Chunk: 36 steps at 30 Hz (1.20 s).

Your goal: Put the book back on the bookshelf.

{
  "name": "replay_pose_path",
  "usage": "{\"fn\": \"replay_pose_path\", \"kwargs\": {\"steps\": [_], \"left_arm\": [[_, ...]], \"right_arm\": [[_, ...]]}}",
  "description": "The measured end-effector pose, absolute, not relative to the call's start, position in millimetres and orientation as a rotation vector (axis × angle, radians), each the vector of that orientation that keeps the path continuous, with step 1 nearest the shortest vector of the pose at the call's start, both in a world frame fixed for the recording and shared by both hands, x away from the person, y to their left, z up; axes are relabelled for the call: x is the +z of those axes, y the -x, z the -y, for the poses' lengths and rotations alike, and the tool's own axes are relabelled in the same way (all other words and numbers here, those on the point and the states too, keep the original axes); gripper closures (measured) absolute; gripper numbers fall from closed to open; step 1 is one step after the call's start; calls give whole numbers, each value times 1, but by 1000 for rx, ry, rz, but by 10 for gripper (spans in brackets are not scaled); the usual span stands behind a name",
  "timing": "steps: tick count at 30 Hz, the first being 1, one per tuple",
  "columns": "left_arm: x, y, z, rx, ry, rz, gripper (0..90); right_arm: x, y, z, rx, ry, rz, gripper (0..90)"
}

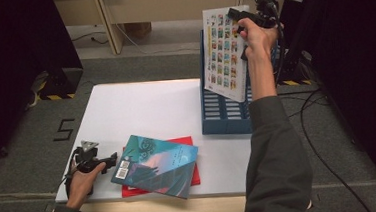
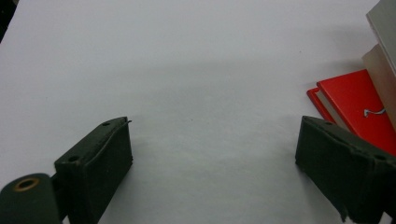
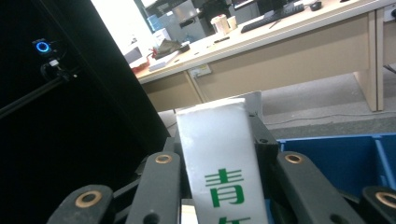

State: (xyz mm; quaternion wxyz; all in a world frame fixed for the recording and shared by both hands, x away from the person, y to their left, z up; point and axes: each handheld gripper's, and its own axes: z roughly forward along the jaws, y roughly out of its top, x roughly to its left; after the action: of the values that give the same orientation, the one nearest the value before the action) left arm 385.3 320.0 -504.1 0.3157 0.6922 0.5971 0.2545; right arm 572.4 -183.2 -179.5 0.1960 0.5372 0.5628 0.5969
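My right gripper [image 1: 242, 18] clamps a white picture book [image 1: 225, 53] by its upper corner, holding it upright over the blue rack [image 1: 225, 114] at the table's [image 1: 146, 109] far right. Thin and stiff, probably light with a glossy, slippery cover, it likely needs a grip near the spine. My left gripper [image 1: 113, 157] rests open beside the teal book [image 1: 156, 166].

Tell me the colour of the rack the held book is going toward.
Blue rack, clearest in the high view.

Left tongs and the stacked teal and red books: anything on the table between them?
Nothing. High view shows bare white table between the open left tongs and the teal paperback on the red book.
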Motion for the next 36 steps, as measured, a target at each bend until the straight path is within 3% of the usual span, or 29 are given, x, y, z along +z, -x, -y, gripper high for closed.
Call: {"fn": "replay_pose_path", "kwargs": {"steps": [8,36], "left_arm": [[-504,-385,-321,666,-1819,-1571,100],[-505,-385,-320,676,-1817,-1567,102]], "right_arm": [[-194,-589,166,1663,-1541,-1570,713],[-245,-569,140,1649,-1490,-1643,702]]}}
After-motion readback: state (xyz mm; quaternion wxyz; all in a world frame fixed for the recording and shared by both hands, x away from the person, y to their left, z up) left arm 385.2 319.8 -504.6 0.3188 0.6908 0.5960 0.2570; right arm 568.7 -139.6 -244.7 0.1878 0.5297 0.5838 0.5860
